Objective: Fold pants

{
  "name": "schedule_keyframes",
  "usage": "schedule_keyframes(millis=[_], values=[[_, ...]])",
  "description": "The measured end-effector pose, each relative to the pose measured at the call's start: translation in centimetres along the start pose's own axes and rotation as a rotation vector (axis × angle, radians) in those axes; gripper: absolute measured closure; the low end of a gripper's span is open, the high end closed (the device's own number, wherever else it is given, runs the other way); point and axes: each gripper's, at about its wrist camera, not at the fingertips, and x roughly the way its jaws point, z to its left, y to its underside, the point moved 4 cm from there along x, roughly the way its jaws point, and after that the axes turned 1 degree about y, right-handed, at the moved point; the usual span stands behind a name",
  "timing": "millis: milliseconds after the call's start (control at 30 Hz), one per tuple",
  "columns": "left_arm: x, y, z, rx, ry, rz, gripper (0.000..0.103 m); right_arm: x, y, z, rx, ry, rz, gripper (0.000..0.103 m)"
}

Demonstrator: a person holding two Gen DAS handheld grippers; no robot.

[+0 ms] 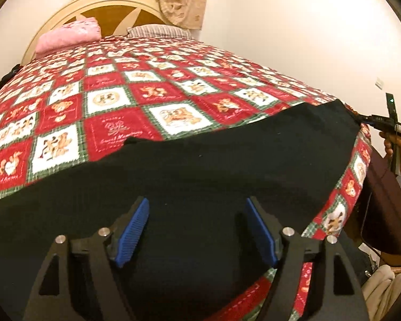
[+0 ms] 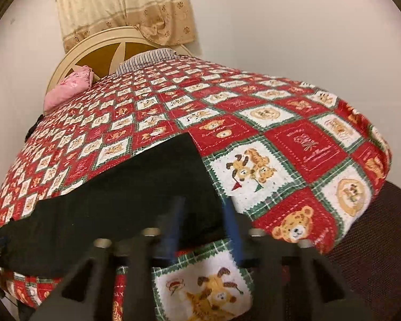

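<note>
Black pants [image 1: 200,165] lie flat in a wide band along the near edge of the bed. My left gripper [image 1: 197,200] hovers over them, open, with its blue pads [image 1: 132,232] wide apart and only cloth below. In the left wrist view the right gripper [image 1: 371,120], held by a hand [image 1: 398,149], sits at the pants' far right corner. In the right wrist view the pants [image 2: 120,200] run off to the left. My right gripper [image 2: 202,203] is blurred, its pads a narrow gap apart over the pants' end, not visibly pinching the cloth.
The bed wears a red, white and green teddy-bear quilt [image 1: 120,107] [image 2: 280,147]. A pink pillow [image 1: 69,33] and a striped pillow [image 1: 157,30] lie by the headboard [image 1: 115,2]. A dark chair [image 1: 385,200] [image 2: 374,254] stands at the bed's right corner.
</note>
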Motion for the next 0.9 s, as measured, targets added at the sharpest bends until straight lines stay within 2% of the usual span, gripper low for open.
schedule_keyframes(millis=[33, 67, 133, 233, 367, 433, 467, 500, 567, 600, 633, 700, 767, 900], values=[[0.1, 0.0, 0.1, -0.004, 0.002, 0.001, 0.027, -0.1, 0.1, -0.1, 0.004, -0.007, -0.002, 0.097], [0.0, 0.0, 0.1, -0.005, 0.002, -0.002, 0.027, -0.3, 0.1, -0.1, 0.009, -0.006, -0.005, 0.098], [-0.1, 0.1, 0.4, -0.01, 0.007, -0.005, 0.026, -1.5, 0.0, -0.7, 0.017, -0.007, -0.026, 0.098], [0.0, 0.3, 0.5, -0.018, 0.015, -0.004, 0.026, -2.5, 0.2, -1.2, 0.001, 0.047, -0.051, 0.098], [-0.1, 0.2, 0.4, -0.007, 0.007, -0.004, 0.025, -0.2, 1.1, -2.1, -0.022, 0.086, 0.013, 0.098], [-0.7, 0.3, 0.5, 0.005, -0.02, -0.008, 0.025, 0.1, 1.3, -2.0, -0.038, 0.101, 0.0, 0.094], [-1.1, 0.4, 0.6, 0.017, -0.044, -0.012, 0.025, -0.3, 1.1, -1.8, -0.045, 0.129, -0.018, 0.08], [-1.7, 0.6, 0.9, 0.024, -0.064, -0.019, 0.025, -0.7, 1.1, -1.7, -0.047, 0.15, -0.028, 0.06], [-2.5, 1.0, 1.9, 0.018, -0.094, -0.025, 0.025, -2.1, 0.8, -0.6, -0.062, 0.181, -0.071, 0.045], [-2.6, 1.1, 2.4, 0.01, -0.104, -0.021, 0.024, -2.9, 0.6, 0.6, -0.084, 0.178, -0.099, 0.045], [-2.8, 1.4, 3.1, -0.003, -0.117, -0.013, 0.023, -3.5, 0.6, 2.2, -0.119, 0.158, -0.119, 0.045], [-2.9, 2.0, 4.2, -0.023, -0.144, 0.0, 0.023, -4.1, 1.0, 6.4, -0.195, 0.06, -0.112, 0.045], [-3.2, 2.3, 5.0, -0.042, -0.161, -0.005, 0.023, -4.1, 2.4, 12.6, -0.306, -0.124, -0.066, 0.045], [-4.5, 2.3, 6.2, -0.08, -0.189, -0.053, 0.023, -3.8, 7.5, 24.4, -0.545, -0.39, 0.025, 0.045]])
